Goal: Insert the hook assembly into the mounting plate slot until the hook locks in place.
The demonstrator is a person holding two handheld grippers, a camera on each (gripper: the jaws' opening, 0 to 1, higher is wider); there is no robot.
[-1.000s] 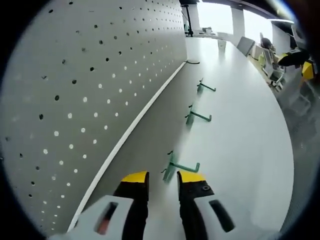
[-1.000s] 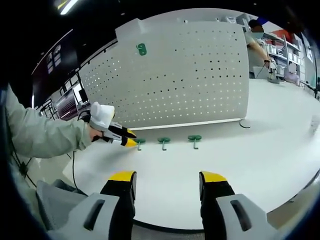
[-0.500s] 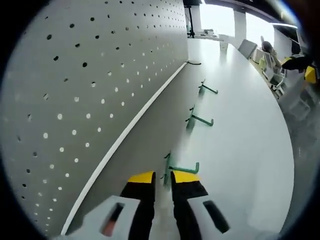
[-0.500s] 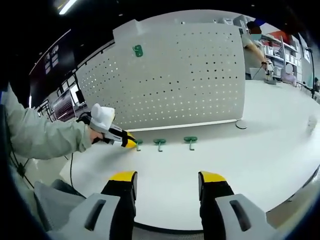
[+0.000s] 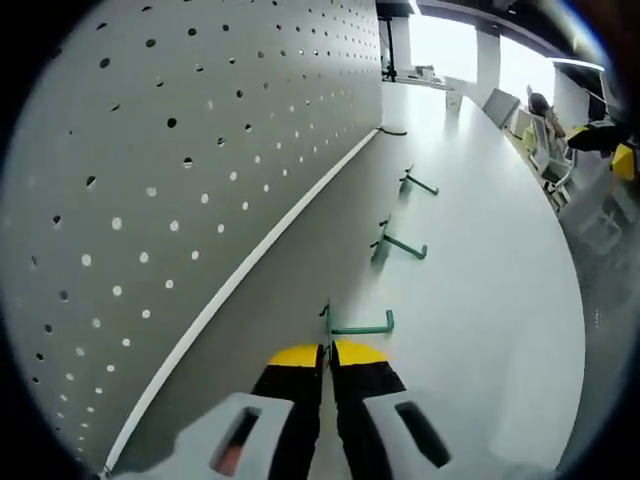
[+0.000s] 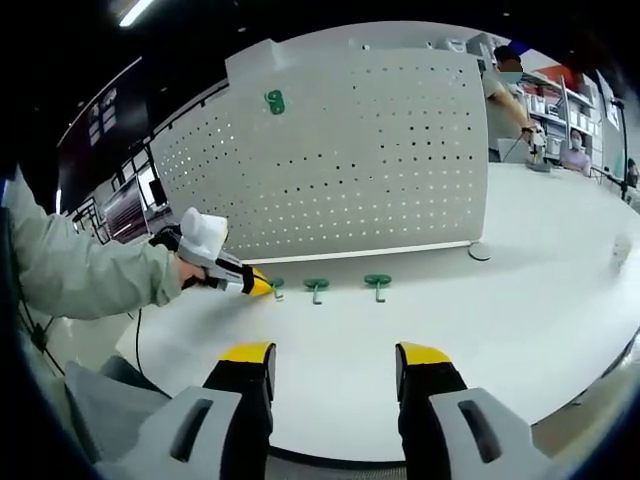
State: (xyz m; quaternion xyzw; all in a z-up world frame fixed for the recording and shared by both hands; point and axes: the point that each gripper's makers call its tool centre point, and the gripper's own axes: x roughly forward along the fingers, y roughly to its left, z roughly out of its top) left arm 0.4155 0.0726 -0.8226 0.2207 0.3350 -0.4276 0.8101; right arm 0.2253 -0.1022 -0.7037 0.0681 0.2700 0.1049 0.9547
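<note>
A white pegboard (image 5: 200,150) stands upright along the white table (image 5: 480,300). Three green hooks lie in a row at its foot. My left gripper (image 5: 327,350) has its jaws closed on the flat end of the nearest green hook (image 5: 360,325), whose arm sticks out to the right. The middle hook (image 5: 400,243) and the far hook (image 5: 418,183) lie free. In the right gripper view my left gripper (image 6: 262,287) touches the leftmost hook (image 6: 277,287), held by a hand in a grey sleeve. My right gripper (image 6: 335,360) hangs open above the table's near edge, away from the pegboard (image 6: 350,150).
A green piece (image 6: 275,100) sits high on the pegboard. A small round disc (image 6: 479,252) lies by the board's right end. A dark cable (image 5: 392,130) lies at the board's far end. People stand at shelves (image 6: 510,90) at the back right.
My left gripper's jaws have gone from open to closed around the nearest green hook's flat end. The right gripper has stayed open and nearly still.
</note>
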